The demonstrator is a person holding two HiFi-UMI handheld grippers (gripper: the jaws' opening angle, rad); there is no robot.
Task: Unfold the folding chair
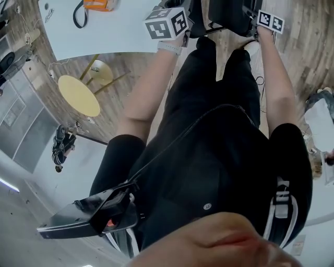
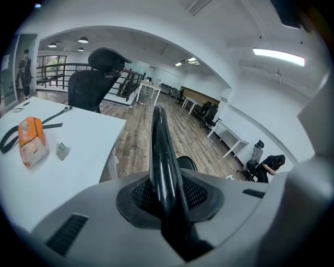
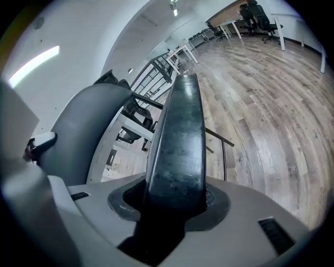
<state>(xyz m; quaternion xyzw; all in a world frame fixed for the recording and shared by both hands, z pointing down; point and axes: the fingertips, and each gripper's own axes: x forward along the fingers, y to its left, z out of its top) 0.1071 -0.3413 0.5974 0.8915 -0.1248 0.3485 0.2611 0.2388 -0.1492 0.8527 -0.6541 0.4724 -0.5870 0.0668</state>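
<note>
Person: dressed in black (image 1: pixel 209 156), seen from above, both forearms (image 1: pixel 151 88) reaching forward and down
Left claw (image 2: pixel 168 201): closed onto a thin black rail (image 2: pixel 160 146), glossy, standing up between the pads; nothing else in its hold
Right claw (image 3: pixel 175 206): closed round a broad black panel (image 3: pixel 177 130), far wider than the rail, so these jaws stand further apart
Folding chair (image 1: pixel 222 14): at the top edge of the head view, between the two claws, just past the person's knees; mostly cut off, so how far it is opened cannot be told
Step in hand: likely drawing the two held parts away from each other
Doing it well: keep both grips tight, since the glossy rail looks apt to slip; swing the parts apart in one smooth arc, without twisting, and let the chair's feet bear on the floor
Wooden floor (image 3: pixel 271 114): planks under and beyond the chair
Round yellow stool (image 1: pixel 78 95): on the person's left, well apart
White table (image 2: pixel 78 156): left of the rail, carrying an orange pack (image 2: pixel 31 142); a black office chair (image 2: pixel 96 78) behind it
Far room: rows of desks, a seated person (image 2: pixel 271 164)
</note>
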